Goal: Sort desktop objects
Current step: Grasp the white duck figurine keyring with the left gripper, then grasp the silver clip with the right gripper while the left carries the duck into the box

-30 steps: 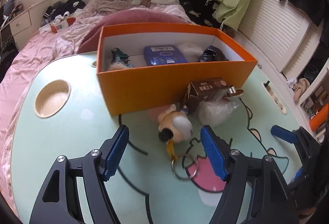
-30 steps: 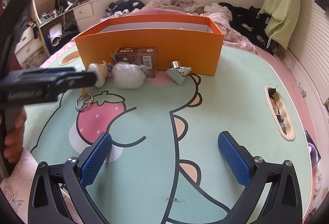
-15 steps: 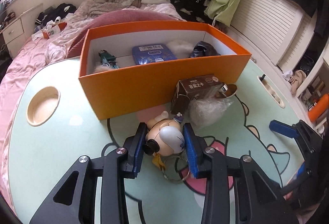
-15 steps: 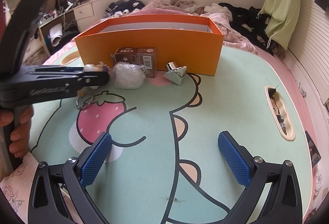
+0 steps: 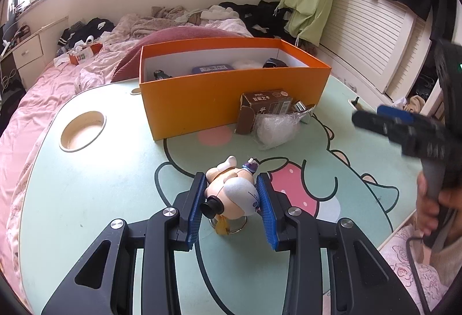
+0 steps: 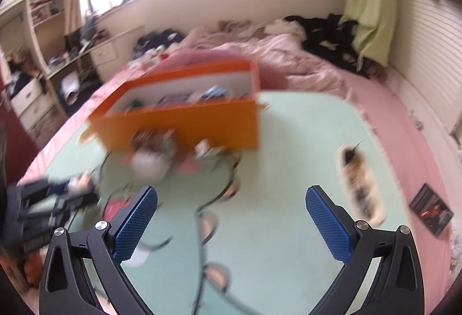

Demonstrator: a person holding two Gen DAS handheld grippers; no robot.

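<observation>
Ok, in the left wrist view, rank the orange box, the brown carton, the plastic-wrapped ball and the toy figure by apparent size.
1. orange box
2. toy figure, nearest the camera, so enlarged
3. brown carton and plastic-wrapped ball: too alike to rank

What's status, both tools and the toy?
Left tool shut on toy. Right tool open, empty. Box ahead, path clear.

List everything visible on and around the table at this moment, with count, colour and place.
box: one, orange, back of table, items inside
carton: one, brown, against box front
plastic bag: one, clear, before carton
metal clip: one, silver, right of carton
toy figure: one, cream and white, between left pads
key ring: one, silver, under toy
table: one, mint green, cartoon print
left gripper: shut on toy
right gripper: open, empty
hand: one, right edge
</observation>
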